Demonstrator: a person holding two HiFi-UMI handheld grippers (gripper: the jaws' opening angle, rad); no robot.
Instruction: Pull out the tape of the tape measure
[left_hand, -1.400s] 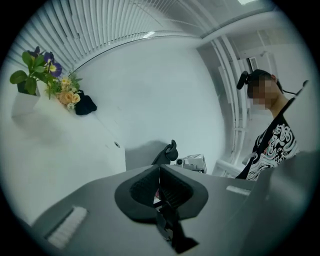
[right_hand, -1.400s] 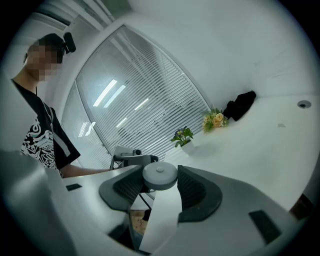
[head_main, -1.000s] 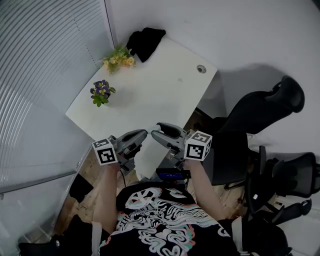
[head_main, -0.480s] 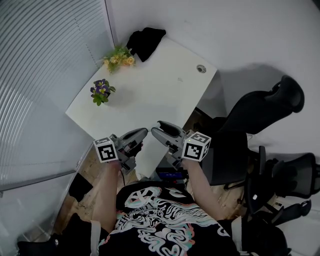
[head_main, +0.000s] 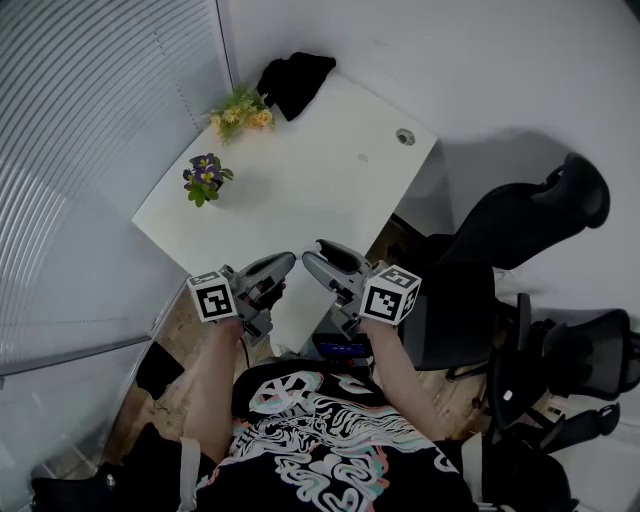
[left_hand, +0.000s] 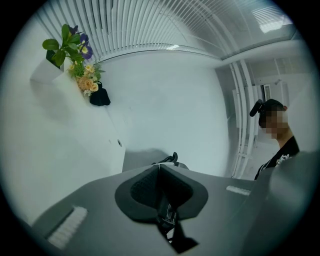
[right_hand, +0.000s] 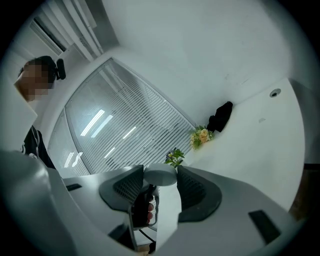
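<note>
In the right gripper view, my right gripper (right_hand: 160, 172) is shut on a pale grey tape measure (right_hand: 166, 202). Its rounded top sits between the two dark pads, and a black and red part shows on its left side. No pulled-out tape is visible. In the left gripper view, my left gripper (left_hand: 160, 167) is shut, its pads meeting with nothing visible between them. The head view shows the left gripper (head_main: 286, 263) and the right gripper (head_main: 312, 262) tip to tip over the near edge of the white table (head_main: 300, 200); there the tape measure is hidden.
On the table stand a purple flower pot (head_main: 205, 178), a yellow bouquet (head_main: 243, 112) and a black cloth (head_main: 293, 80) at the far corner, plus a cable hole (head_main: 405, 137). Black office chairs (head_main: 520, 215) stand to the right. A blinds-covered glass wall (head_main: 90, 150) runs along the left.
The right gripper's marker cube has shifted slightly left. Otherwise both grippers stay where they were.
</note>
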